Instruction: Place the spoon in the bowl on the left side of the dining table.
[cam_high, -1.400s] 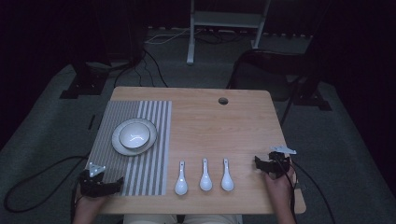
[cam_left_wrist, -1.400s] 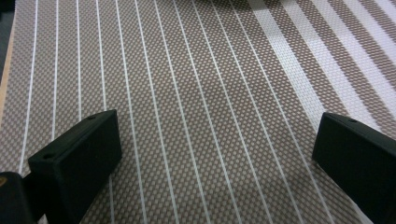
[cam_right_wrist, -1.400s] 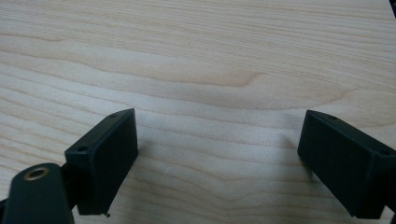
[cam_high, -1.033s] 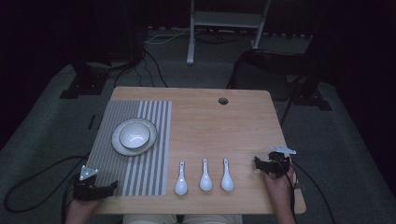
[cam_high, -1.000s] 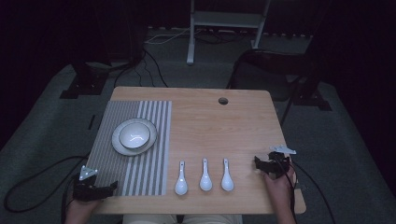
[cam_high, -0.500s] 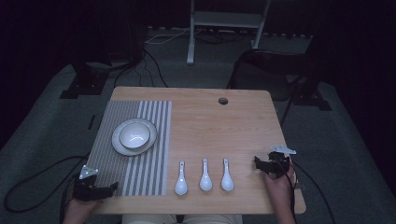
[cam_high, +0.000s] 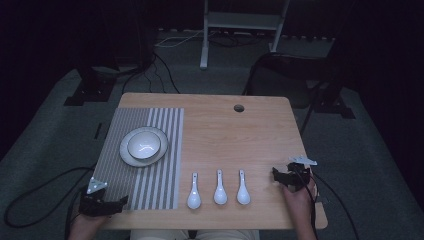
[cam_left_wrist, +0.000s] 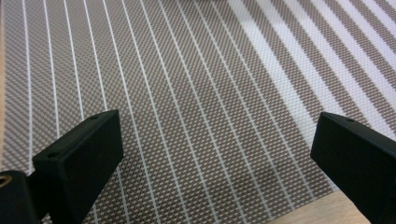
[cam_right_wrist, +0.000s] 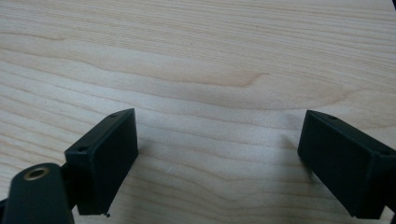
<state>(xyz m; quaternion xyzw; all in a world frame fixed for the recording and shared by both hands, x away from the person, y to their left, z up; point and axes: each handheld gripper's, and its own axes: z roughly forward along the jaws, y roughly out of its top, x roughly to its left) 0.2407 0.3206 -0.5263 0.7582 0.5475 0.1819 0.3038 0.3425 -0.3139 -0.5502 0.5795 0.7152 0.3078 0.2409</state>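
The high view looks down on the whole bench (cam_high: 210, 125); each gripper view looks close along its jaws: left at the striped mat (cam_left_wrist: 187, 93), right at bare wood.

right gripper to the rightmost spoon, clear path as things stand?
Probably yes. The right gripper sits open on bare wood just right of the rightmost spoon, with nothing lying between them on the table. The other two spoons lie beyond it, out of the way.

no readable text, no labels, no brands, no numbers anywhere
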